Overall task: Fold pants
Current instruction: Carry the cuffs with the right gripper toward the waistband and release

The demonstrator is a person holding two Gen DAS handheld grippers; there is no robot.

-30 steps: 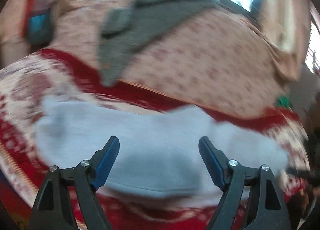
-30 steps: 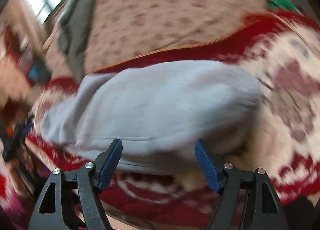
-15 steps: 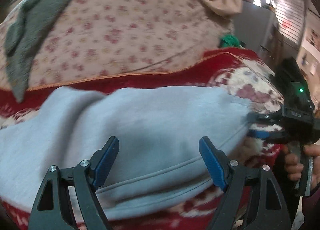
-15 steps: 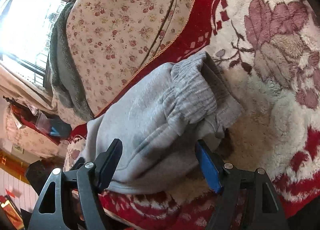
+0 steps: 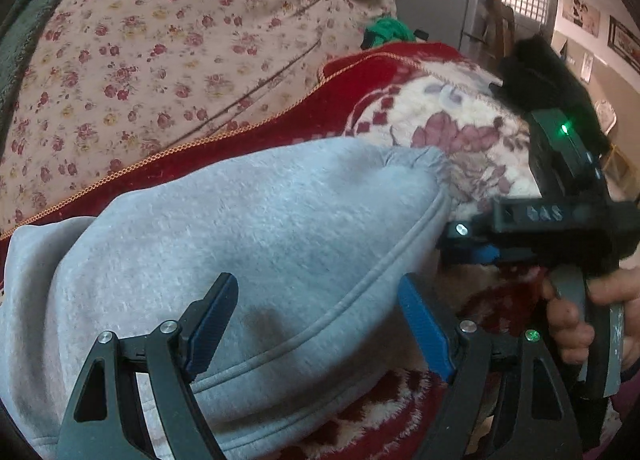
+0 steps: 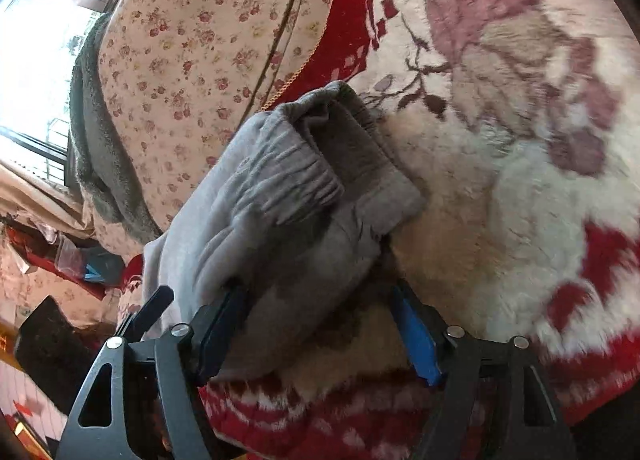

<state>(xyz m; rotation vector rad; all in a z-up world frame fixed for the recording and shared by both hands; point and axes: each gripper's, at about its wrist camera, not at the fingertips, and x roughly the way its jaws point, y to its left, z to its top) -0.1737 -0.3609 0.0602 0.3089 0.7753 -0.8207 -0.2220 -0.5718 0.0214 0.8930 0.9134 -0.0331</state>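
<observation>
From our left wrist view, the picture has sharpened: a second ago the grey pants (image 5: 248, 244) were a blurred band across the bed's fleece blanket (image 5: 460, 132); now we sit close over them, the side seam running diagonally between our fingers. The left gripper (image 5: 318, 324) stands wide open, blue pads clear of the cloth on both sides, the fabric bulging up in the gap but not pinched. We tilt steeply down onto the pants, and the view has rolled since the earlier frames, so the floral quilt (image 5: 160, 60) now fills the space beyond the fingertips. Off past our right finger the other tool has come into view, the person's hand (image 5: 580, 312) wrapped round its grip, its tips at the waistband end.

Over to the right wrist view: earlier the pants were a smear; now the elastic waistband (image 6: 288, 180) is crisp, ahead of the fingertips and folded open so its darker inside shows. The right gripper (image 6: 320, 324) is closing, and a low corner of the pants lies between the fingers, against the left one, though the pads do not yet press it from both sides. It points down at a slant.

We judge both tools are in place to take an edge and start a fold; no lift has started.
</observation>
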